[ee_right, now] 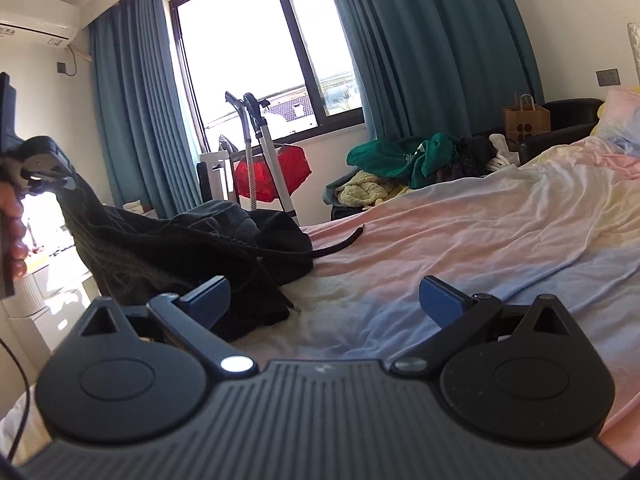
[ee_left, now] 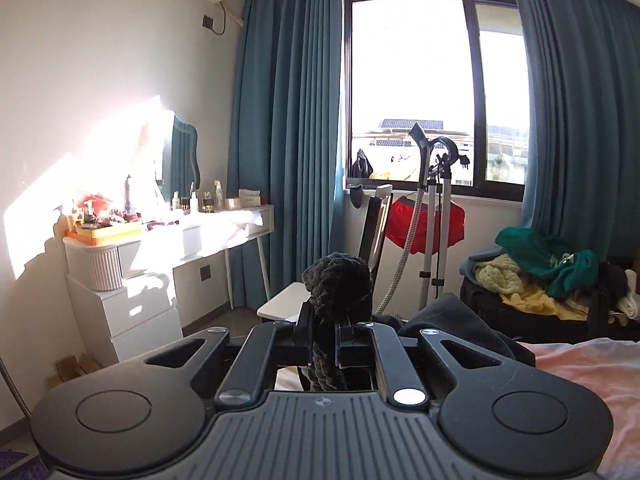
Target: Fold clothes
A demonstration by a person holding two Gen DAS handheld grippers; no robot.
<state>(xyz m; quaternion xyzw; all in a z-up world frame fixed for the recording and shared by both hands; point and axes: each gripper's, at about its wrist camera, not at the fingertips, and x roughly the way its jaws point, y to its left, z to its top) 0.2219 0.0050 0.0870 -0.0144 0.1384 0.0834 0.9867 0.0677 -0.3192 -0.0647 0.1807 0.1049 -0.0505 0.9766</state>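
dark knitted garment (ee_right: pixel 188 248), coarse and ribbed in texture, heaped in soft folds at centre left of the right wrist view, lying on a smooth crumpled bedsheet (ee_right: pixel 460 232) in pale pink, yellow and blue. one end of the knit drawn up toward the far left edge of that frame, pinched in the left gripper (ee_right: pixel 44 172), with a person's fingers (ee_right: pixel 16 232) wrapped around the handle just below. in the left wrist view, left gripper (ee_left: pixel 324 324) at lower centre, matte black plastic linkages with round metal pivots, fingers brought narrow and clamped on a bunched wad of the same garment (ee_left: pixel 338 284), which bulges above the tips and trails down between them. right gripper (ee_right: pixel 324 300) at the bottom of its own frame, blue-tipped fingers spread wide, holding nothing; left fingertip (ee_right: pixel 212 292) over or against the edge of the dark fabric, contact not clear, right fingertip over bare sheet. behind, heavy pleated teal curtains (ee_right: pixel 420 40) either side of a dark-framed window (ee_right: pixel 248 40); a metal garment steamer stand (ee_right: pixel 260 152) with a braided hose in front of something glossy red; a loose pile of green, cream and yellow clothes (ee_right: pixel 400 168) on a dark seat at centre right; a brown paper bag (ee_right: pixel 526 120) at upper right; a white dressing table (ee_left: pixel 168 240) with a ridged container in sunlight at left of the left wrist view.
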